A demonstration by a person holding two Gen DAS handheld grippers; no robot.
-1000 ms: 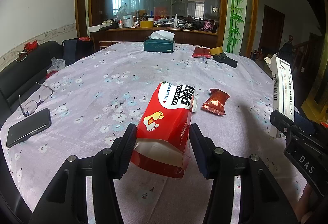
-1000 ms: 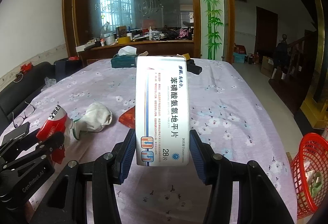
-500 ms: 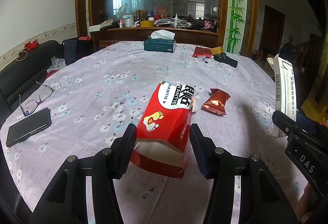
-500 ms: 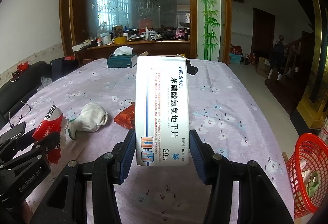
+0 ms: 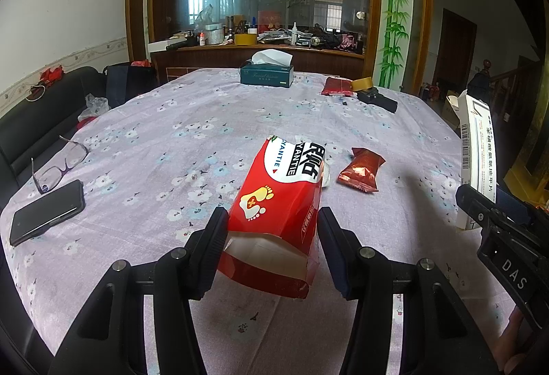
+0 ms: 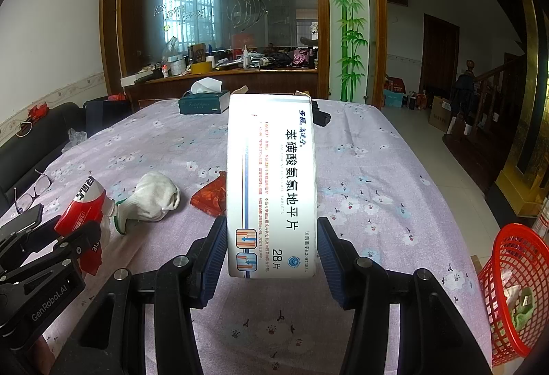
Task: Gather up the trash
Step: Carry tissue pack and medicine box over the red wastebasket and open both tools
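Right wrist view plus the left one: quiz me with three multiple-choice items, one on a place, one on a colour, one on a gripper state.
1. Where is the red mesh basket?
A. on the table
B. on the floor off the table's right edge
C. on the sofa

2. What colour is the tissue box?
A. dark green
B. yellow
C. pink

3. What is the right gripper doing?
A. open over the glove
B. shut on nothing
C. shut on the white medicine box

Answers:
1 B, it sits below the tablecloth edge, at lower right.
2 A, its sides are dark green.
3 C, both pads press the box's sides.
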